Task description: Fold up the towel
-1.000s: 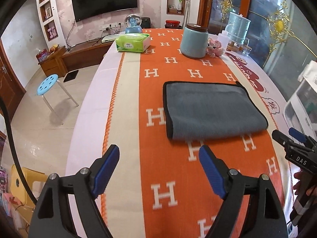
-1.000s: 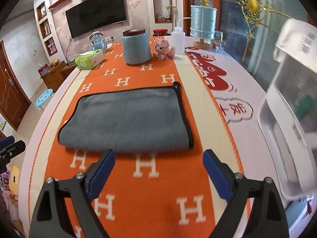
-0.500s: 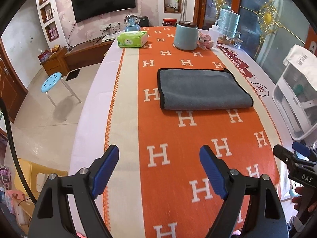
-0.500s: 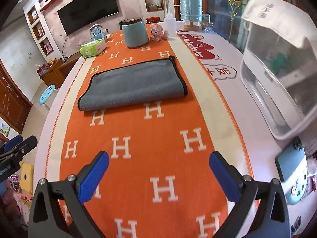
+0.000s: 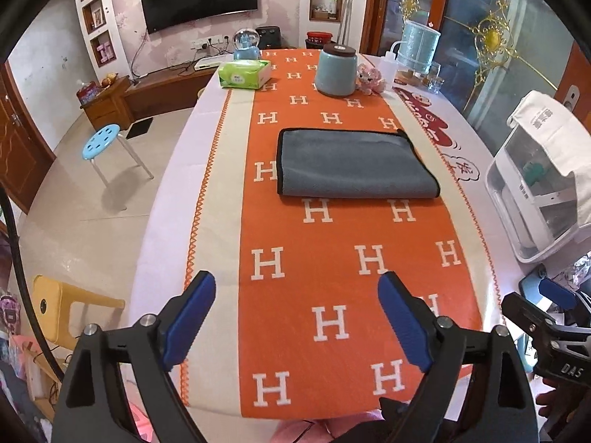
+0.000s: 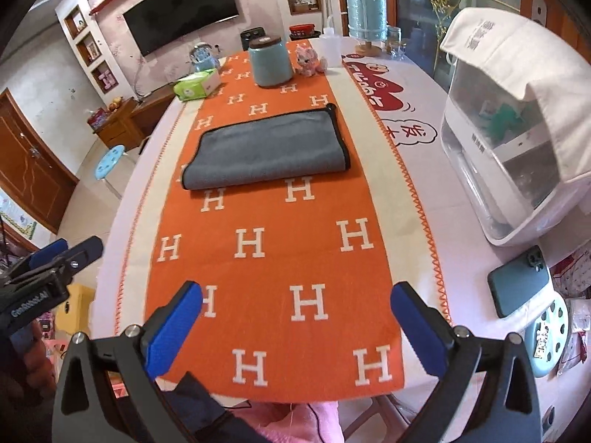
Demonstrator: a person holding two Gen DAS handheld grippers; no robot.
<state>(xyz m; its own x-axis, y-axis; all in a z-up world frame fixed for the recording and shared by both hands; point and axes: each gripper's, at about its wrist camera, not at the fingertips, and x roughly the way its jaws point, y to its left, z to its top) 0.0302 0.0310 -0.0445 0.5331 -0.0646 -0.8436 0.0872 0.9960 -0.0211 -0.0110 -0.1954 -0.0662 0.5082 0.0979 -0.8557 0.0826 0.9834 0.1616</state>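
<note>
A grey towel with a black hem lies folded flat on the orange H-patterned table runner, in the middle of the table. It also shows in the right wrist view. My left gripper is open and empty, far back from the towel above the table's near edge. My right gripper is open and empty, also above the near edge. Each gripper shows at the side of the other's view.
Behind the towel stand a blue jar, a green tissue box and a pink toy. A white plastic bin and a phone sit at the right. Stools stand on the floor at the left.
Both grippers have pulled back and away from the towel toward the near table edge. The towel stays folded and still. Both stay open.
</note>
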